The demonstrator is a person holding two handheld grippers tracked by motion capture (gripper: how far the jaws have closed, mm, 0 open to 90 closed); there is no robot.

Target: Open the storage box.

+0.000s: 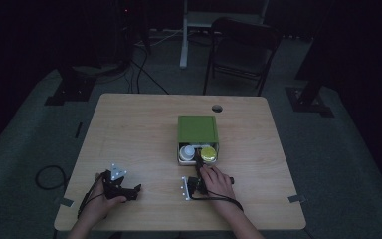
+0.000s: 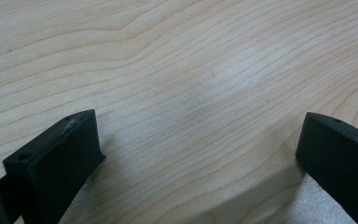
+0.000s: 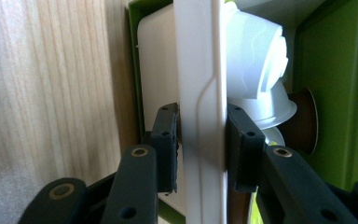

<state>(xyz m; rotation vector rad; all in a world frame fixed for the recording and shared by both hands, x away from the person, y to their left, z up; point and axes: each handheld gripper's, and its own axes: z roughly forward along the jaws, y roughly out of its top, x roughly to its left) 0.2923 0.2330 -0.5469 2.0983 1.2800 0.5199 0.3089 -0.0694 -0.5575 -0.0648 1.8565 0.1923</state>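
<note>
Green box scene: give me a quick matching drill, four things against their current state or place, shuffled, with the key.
1. left hand-held gripper
2. right hand-held gripper
3. green box
4. yellow-lidded jar

a. lies in the pulled-out drawer
b. jaws apart over bare table
c. clamped on the white drawer front
d. sits mid-table, drawer toward the person

Pairs: 1-b, 2-c, 3-d, 4-a

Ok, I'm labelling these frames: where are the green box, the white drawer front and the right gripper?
green box (image 1: 197,129), high view, on its top face.
white drawer front (image 3: 200,84), right gripper view, on its front edge.
right gripper (image 3: 200,144), right gripper view, midway between the pads clamping the drawer front.
</note>
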